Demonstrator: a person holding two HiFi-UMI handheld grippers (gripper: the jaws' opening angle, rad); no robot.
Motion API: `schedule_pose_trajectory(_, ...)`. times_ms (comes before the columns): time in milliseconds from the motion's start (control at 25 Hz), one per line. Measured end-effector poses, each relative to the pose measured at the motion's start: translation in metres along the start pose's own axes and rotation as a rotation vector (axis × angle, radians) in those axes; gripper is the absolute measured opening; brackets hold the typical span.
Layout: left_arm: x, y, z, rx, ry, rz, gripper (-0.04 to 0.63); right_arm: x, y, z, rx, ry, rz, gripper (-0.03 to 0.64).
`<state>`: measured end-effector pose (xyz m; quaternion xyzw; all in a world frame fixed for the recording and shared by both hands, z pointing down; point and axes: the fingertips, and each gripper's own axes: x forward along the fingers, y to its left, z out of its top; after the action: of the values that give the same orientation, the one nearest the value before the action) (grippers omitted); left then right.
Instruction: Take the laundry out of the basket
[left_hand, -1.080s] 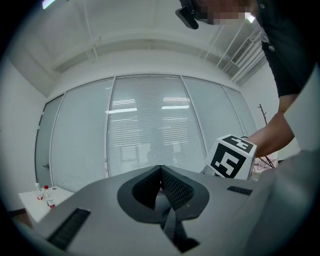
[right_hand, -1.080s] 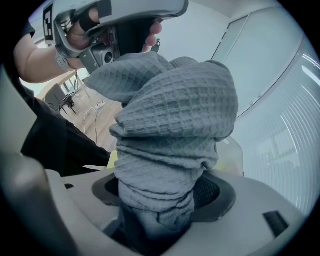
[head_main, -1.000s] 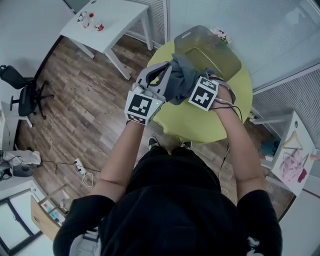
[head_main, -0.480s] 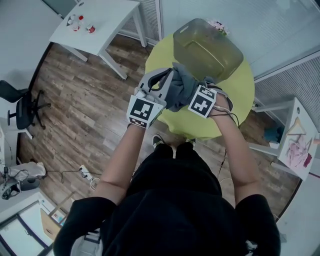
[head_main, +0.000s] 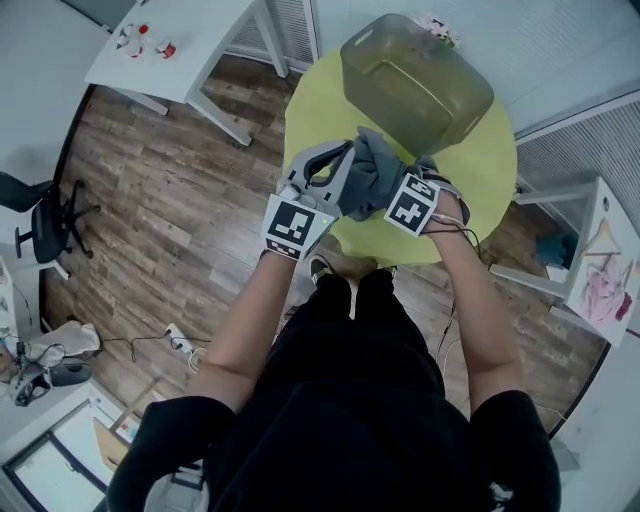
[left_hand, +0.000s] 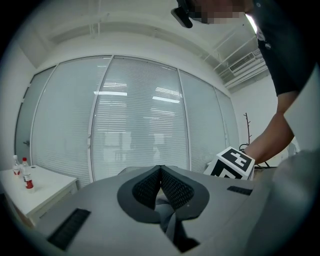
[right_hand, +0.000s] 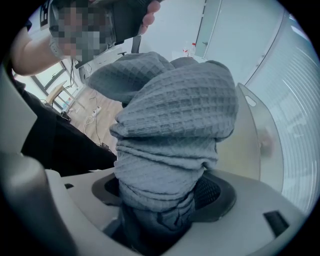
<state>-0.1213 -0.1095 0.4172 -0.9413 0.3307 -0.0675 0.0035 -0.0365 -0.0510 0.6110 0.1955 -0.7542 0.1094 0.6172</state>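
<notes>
A grey waffle-weave cloth (head_main: 372, 178) hangs bunched between my two grippers above the near side of the round yellow-green table (head_main: 480, 190). My left gripper (head_main: 340, 168) is shut, with a thin fold of the cloth (left_hand: 167, 216) pinched between its dark pads. My right gripper (head_main: 405, 200) points steeply down and is shut on a thick roll of the cloth (right_hand: 175, 130), which fills its jaws. The translucent basket (head_main: 415, 75) stands on the far side of the table, and its inside looks empty from here. Its pale wall (right_hand: 250, 135) shows behind the cloth.
A white side table (head_main: 180, 45) with small bottles (head_main: 140, 38) stands at the far left on the wood floor. A black office chair (head_main: 50, 215) is at the left. A white shelf with pink items (head_main: 605, 270) is at the right. Glass walls with blinds lie beyond the table.
Both grippers have sunk with the grey cloth held between them, closer to the table's near edge. The basket has stayed where it was.
</notes>
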Motion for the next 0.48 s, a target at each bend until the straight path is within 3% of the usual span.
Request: schedule_pose_trajectory(480, 0.029, -0.018, -0.048, -0.037, 0.070, -0.034, 0.006, 0.052, -0.004, -0.025, 0.019, 0.009, 0.029, 0.374)
